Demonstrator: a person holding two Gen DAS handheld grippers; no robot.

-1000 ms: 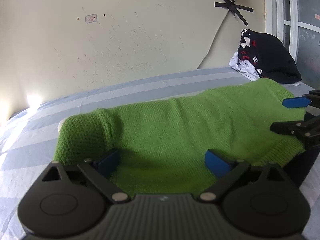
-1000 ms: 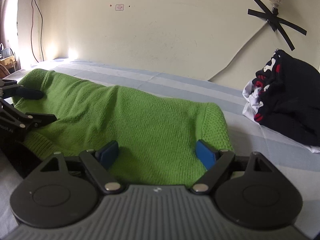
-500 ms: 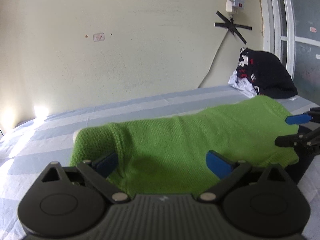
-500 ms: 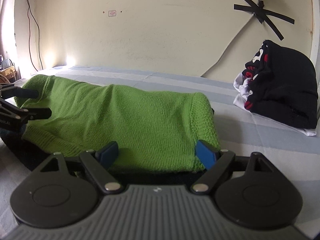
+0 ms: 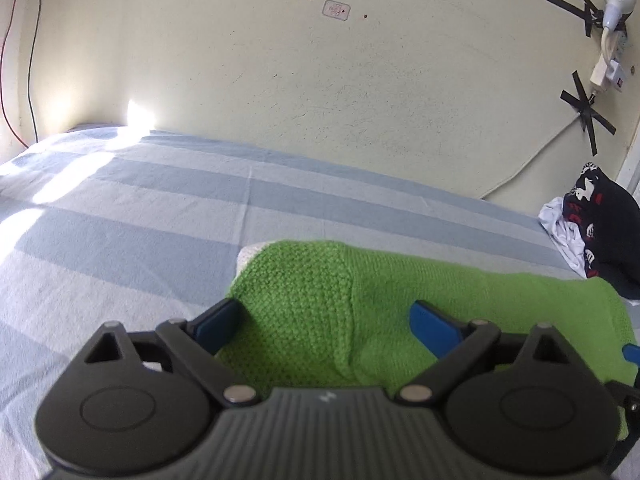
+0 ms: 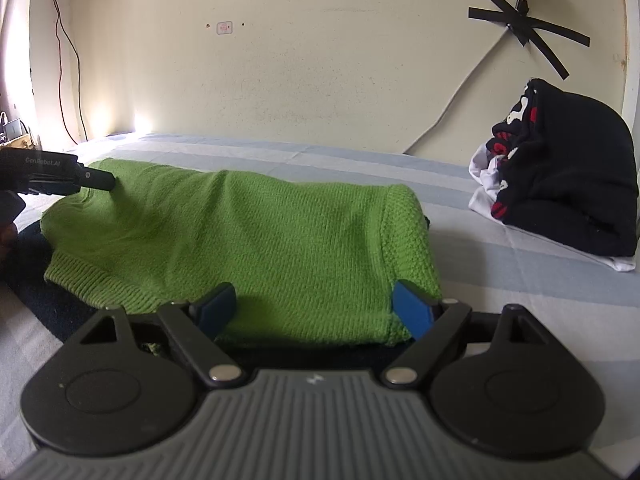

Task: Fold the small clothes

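Note:
A green knitted sweater [image 6: 256, 240] lies folded over on the striped bed, with a dark cloth under its near edge. It also shows in the left wrist view [image 5: 400, 312]. My right gripper [image 6: 316, 308] is open, its blue pads astride the sweater's near right end without clamping it. My left gripper [image 5: 324, 320] is open at the sweater's left end, pads wide apart over the knit. The left gripper's body shows at the far left of the right wrist view [image 6: 52, 176], against the sweater's far left corner.
A pile of black, red and white clothes [image 6: 560, 172] sits at the back right of the bed, also in the left wrist view [image 5: 600, 224]. The blue-and-white striped bed cover [image 5: 120, 220] stretches left. A cream wall with a taped cable [image 6: 520, 24] is behind.
Both grippers have drawn back and risen a little from the sweater. The left wrist view has swung left, so more bed cover shows and the right gripper sits at its edge.

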